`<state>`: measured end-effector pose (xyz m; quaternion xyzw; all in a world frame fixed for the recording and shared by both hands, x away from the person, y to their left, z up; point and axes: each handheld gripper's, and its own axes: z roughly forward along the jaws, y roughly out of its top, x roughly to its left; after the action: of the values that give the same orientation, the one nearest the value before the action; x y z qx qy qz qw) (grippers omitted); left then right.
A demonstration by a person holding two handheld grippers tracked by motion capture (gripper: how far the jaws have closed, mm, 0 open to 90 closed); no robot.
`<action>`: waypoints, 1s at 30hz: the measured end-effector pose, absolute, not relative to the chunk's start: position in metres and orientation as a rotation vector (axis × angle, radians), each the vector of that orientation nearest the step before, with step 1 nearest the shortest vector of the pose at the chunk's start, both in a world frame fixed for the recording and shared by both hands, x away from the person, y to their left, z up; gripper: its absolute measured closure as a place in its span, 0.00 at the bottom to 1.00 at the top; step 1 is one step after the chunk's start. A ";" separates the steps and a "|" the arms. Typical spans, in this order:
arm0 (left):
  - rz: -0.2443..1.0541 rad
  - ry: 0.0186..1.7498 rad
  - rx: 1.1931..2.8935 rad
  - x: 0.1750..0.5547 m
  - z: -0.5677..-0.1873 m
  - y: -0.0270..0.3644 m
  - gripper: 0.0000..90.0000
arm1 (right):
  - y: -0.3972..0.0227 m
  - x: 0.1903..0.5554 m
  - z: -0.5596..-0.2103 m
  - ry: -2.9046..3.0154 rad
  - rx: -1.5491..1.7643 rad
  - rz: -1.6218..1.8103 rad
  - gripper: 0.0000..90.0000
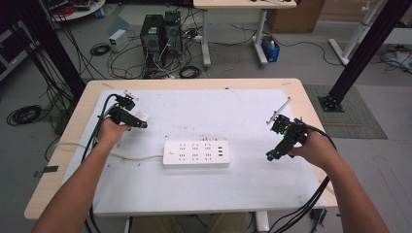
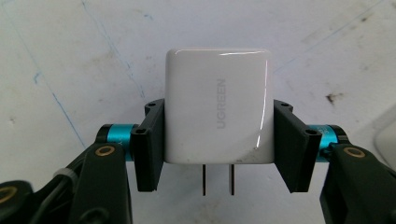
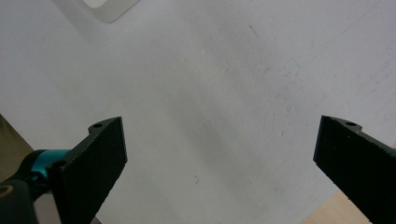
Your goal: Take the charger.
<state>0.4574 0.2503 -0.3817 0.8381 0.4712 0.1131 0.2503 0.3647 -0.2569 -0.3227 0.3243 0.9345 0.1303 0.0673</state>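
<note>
Clearly the left gripper [image 2: 218, 140] clamps a white UGREEN charger [image 2: 218, 105], prongs toward the camera, at ten o'clock of the power strip [image 1: 196, 153]; the right gripper [image 3: 219, 154] gapes, apparently holding nothing.

Power strip [image 1: 196, 153] mid-mat sole obstacle; bare mat [image 1: 252, 116] all around.

Looking down on a pale wooden surface [image 1: 297, 92] topped with a white mat [image 1: 204, 189]. White rectangular power strip [image 1: 196, 153] lying flat mid-mat, cord trailing off left. Left gripper [image 1: 141, 122] up at the mat's left side, clamping a small white block [image 1: 141, 117]. Right gripper [image 1: 270, 155] hovering near the right edge, well apart from the strip. Black computer towers [image 1: 161, 33] and tangled cables on the floor behind.
</note>
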 end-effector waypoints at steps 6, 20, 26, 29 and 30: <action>0.340 1.179 2.286 0.438 -0.361 0.251 0.47 | -0.257 0.363 -0.321 2.813 0.956 0.399 0.02; 0.345 0.972 2.310 0.379 -0.305 0.250 0.47 | -0.248 0.356 -0.316 2.802 0.924 0.425 0.02; 0.368 0.917 2.327 0.358 -0.288 0.244 0.47 | -0.244 0.351 -0.313 2.794 0.919 0.436 0.02; 0.363 0.891 2.342 0.349 -0.286 0.239 0.47 | -0.242 0.350 -0.311 2.788 0.910 0.444 0.02; 0.361 0.878 2.349 0.346 -0.286 0.237 0.47 | -0.241 0.350 -0.310 2.789 0.906 0.445 0.02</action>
<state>0.3455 0.2373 -0.2863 0.8847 0.3305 0.1361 0.2993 0.3497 -0.2414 -0.3100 0.3044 0.9366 0.1496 0.0878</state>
